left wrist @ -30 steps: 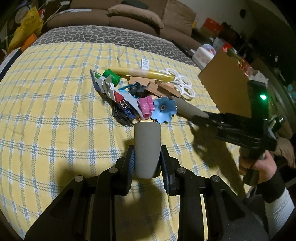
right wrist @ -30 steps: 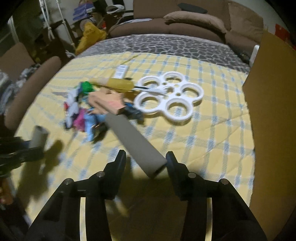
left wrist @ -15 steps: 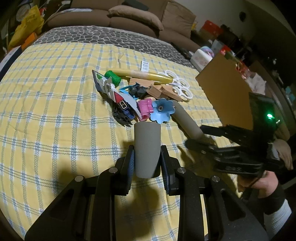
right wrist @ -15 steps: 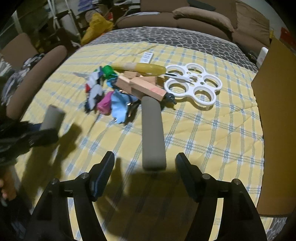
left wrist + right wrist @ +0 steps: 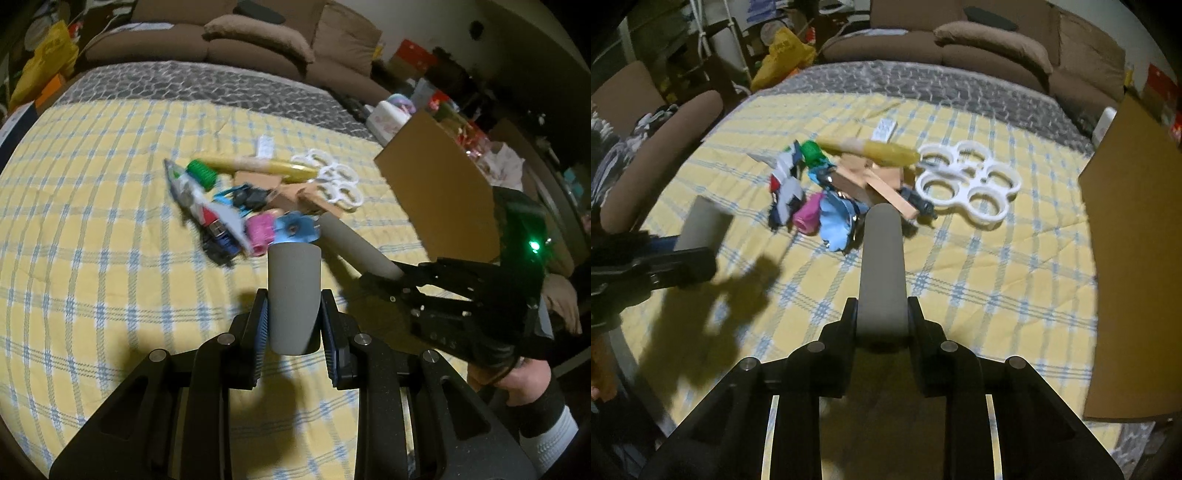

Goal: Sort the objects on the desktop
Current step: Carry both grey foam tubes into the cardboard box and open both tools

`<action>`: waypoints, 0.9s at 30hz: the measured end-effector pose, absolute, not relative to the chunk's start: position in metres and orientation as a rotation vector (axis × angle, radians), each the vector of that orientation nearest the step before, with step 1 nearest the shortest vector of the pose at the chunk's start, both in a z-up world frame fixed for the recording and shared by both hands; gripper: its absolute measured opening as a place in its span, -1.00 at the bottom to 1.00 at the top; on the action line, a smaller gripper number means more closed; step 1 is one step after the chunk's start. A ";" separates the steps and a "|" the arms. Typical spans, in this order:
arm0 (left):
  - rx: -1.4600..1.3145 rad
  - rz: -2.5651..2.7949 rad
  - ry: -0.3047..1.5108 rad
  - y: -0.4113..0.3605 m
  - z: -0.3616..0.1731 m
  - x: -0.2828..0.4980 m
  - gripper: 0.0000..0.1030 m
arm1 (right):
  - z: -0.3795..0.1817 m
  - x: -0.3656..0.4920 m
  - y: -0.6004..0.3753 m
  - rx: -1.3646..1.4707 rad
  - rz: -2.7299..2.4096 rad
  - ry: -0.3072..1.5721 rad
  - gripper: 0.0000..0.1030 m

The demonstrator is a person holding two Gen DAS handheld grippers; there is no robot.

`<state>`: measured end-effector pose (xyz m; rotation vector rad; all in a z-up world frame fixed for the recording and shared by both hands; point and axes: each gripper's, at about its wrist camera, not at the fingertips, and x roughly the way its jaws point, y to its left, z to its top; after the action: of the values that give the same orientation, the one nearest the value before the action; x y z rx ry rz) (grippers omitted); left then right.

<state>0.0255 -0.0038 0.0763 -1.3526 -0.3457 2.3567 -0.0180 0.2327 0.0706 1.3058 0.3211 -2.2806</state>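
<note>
We pinch a short tube (image 5: 293, 295) in our left gripper (image 5: 294, 325) and a long tube (image 5: 881, 273) in our right gripper (image 5: 882, 325), whose jaws have just closed on it; the pile (image 5: 831, 188) beyond the tubes remains unsorted.

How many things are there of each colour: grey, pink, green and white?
Grey tubes: 2, a short grey tube in the left gripper and a long grey tube in the right gripper
Pink spool: 1
Green spool: 1
White ring holder: 1
Total: 5
</note>
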 end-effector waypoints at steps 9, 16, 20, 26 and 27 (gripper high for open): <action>-1.261 2.306 -0.302 0.048 0.121 0.022 -0.52 | 0.146 -0.004 0.278 1.175 -2.390 0.242 -0.53; -1.180 2.233 -0.257 0.116 0.163 0.009 -0.52 | 0.199 -0.005 0.336 1.111 -2.534 0.182 -0.53; -1.151 2.200 -0.220 0.160 0.178 0.001 -0.52 | 0.208 -0.016 0.377 1.128 -2.616 0.123 -0.53; -1.171 2.153 -0.233 0.215 0.182 -0.018 -0.52 | 0.205 -0.028 0.436 1.171 -2.701 0.041 -0.53; -1.180 2.144 -0.237 0.223 0.181 -0.022 -0.52 | 0.204 -0.031 0.446 1.176 -2.713 0.028 -0.53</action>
<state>-0.0225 0.2228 0.1811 -1.1796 -0.2369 2.1444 -0.0310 0.4459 0.2040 1.1757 0.0282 -2.7128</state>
